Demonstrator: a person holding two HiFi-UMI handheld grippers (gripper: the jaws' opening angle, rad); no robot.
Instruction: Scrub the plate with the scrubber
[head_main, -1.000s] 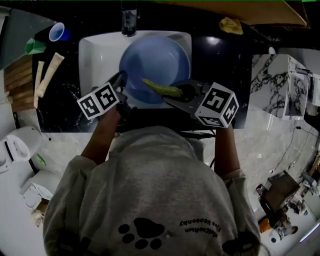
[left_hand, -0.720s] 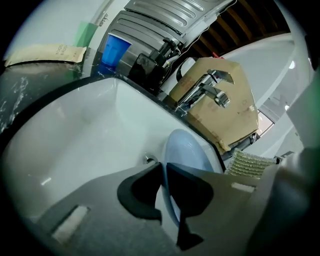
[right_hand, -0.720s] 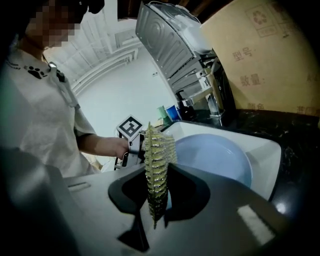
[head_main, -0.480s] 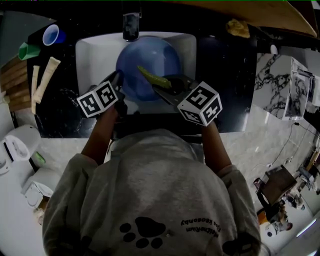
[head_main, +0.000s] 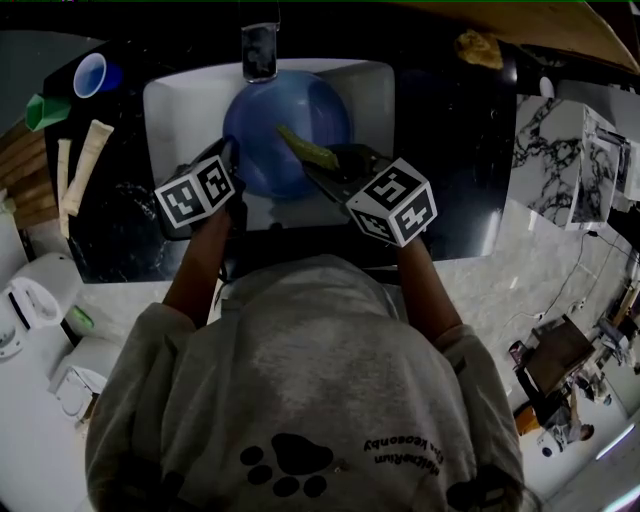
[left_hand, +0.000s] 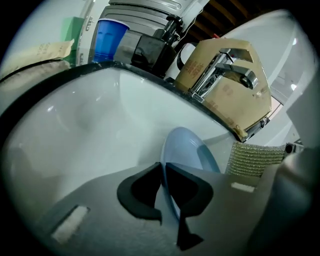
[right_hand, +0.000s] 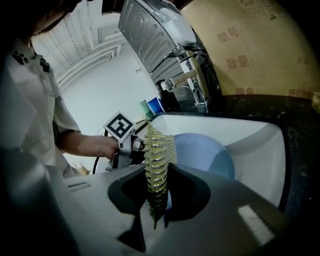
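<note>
L gripper (left_hand: 162, 172): jaws nearly together, pinching plate (head_main: 285, 135) by its left rim. Plate stands tilted mid-sink (head_main: 180, 100), near back edge under tap (head_main: 258, 50). R gripper (right_hand: 157, 192): jaws clamped on scrubber (right_hand: 159, 155), held over plate's face; contact unclear.

Dark countertop (head_main: 450, 150), inset white sink (head_main: 170, 110), blue cup (head_main: 92, 73), green cup (head_main: 45, 108), yellow rag (head_main: 478, 48)

Blue plate (head_main: 262, 140), yellow-green scrubber (head_main: 308, 150), white sink (head_main: 175, 110), black countertop (head_main: 450, 150), blue cup (head_main: 92, 75)
</note>
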